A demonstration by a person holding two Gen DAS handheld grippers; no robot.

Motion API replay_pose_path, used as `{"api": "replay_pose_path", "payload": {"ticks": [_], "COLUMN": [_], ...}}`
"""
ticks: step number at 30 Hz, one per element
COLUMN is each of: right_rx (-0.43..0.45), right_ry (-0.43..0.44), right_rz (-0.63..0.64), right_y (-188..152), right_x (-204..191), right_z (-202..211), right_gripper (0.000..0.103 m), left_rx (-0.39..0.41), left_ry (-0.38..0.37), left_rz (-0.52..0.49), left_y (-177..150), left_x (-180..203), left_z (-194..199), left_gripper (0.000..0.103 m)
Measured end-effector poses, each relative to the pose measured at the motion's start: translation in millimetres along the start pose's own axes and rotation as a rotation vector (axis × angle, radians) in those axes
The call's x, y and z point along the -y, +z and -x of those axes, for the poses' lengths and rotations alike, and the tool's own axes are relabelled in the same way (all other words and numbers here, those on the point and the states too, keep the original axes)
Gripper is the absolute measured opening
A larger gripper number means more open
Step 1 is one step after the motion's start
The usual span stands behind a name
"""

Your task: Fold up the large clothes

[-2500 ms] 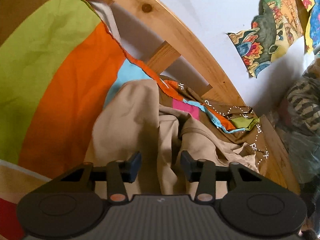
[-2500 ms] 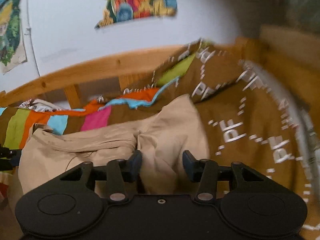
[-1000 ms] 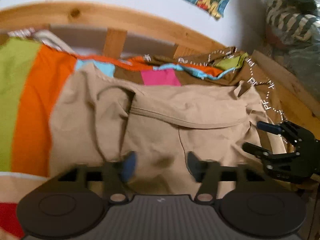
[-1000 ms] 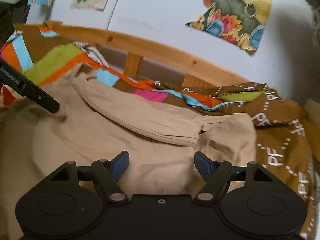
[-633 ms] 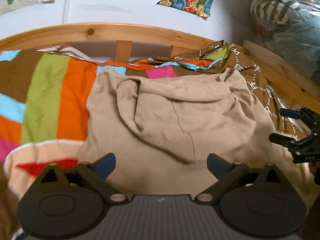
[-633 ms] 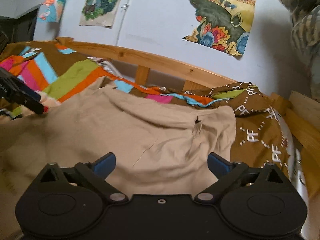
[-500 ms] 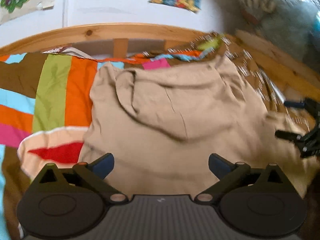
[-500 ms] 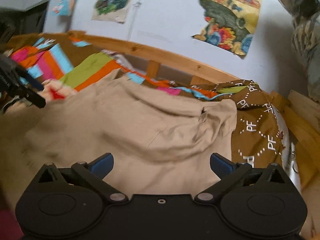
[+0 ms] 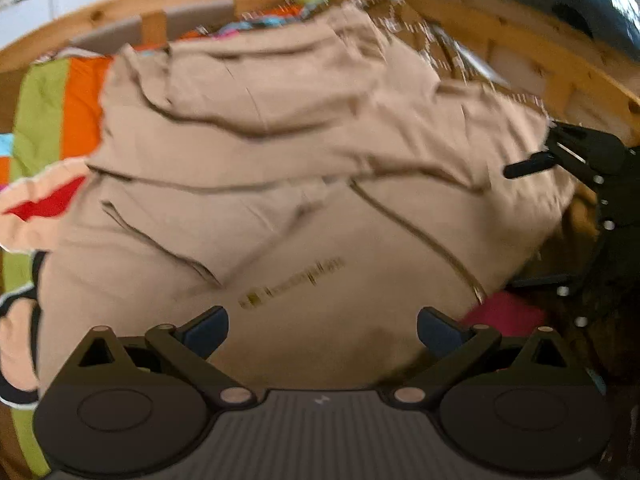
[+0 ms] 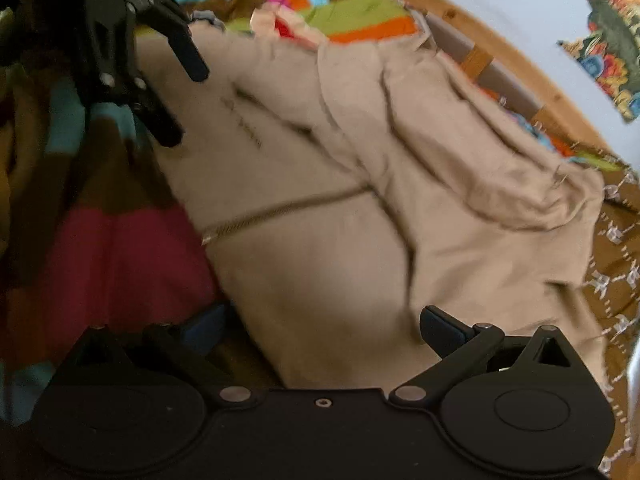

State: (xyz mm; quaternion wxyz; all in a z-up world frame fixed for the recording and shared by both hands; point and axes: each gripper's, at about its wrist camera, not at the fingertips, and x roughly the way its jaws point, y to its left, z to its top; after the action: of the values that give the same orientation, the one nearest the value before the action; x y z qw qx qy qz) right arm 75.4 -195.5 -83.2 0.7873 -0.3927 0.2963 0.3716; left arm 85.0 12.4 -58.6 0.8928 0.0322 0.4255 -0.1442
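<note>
While 2.5 s ago both pinched beige hoodie (image 9: 304, 184), now left gripper (image 9: 322, 330), right gripper (image 10: 324, 330) gape empty.

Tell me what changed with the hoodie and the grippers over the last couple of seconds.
Both grippers, left and right, opened, let go of the bunched hoodie and pulled back toward its bottom edge. It now lies spread out. The striped blanket stayed put.

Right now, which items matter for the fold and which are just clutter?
Job:
hoodie
left gripper, open
right gripper, open

Lying about:
striped bedspread
bed rail
poster
peach-and-red cloth
</note>
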Motion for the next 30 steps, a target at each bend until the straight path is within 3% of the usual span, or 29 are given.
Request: {"api": "replay_pose_path", "payload": {"ticks": [5,9,11,13,18,21,26,30], "right_rx": [0.047,0.203,0.256,0.281,0.293,0.292,0.288,0.29], "right_ry": [-0.059,-0.099,-0.104,-0.094,-0.054,-0.059,-0.057,-0.057], "right_rz": [-0.094,-0.183,-0.263,-0.342,-0.478,-0.472,-0.461,-0.466], "right_y": [3.0,4.1,4.8,4.9,0.8,1.0,2.3,2.6], "right_x": [5.5,21.3,33.1,43.5,63.9,64.2,61.4,62.4], "right_z": [-9.8,9.2,17.2,20.8,18.3,17.7,15.9,16.1], "right_gripper": [0.102,0.099,0.097,0.096,0.096,0.096,0.096,0.096], "left_rx": [-0.012,-0.007,0.004,0.036,-0.014,-0.02,-0.024,-0.048], "left_ry": [-0.011,-0.016,0.002,0.066,0.208,0.188,0.162,0.197], "left_rz": [-0.051,-0.082,-0.123,-0.197,-0.289,-0.272,-0.335,-0.395], "left_y": [-5.8,-4.6,-3.7,-3.5,1.6,0.4,-6.6,-6.9], "left_x": [11.4,19.4,26.0,34.3,40.1,34.7,40.3,47.0], "left_z": [-2.5,-1.2,0.3,0.5,-13.1,-10.3,-7.3,-16.7], "left_gripper": [0.102,0.102,0.102,0.102,0.094,0.094,0.096,0.097]}}
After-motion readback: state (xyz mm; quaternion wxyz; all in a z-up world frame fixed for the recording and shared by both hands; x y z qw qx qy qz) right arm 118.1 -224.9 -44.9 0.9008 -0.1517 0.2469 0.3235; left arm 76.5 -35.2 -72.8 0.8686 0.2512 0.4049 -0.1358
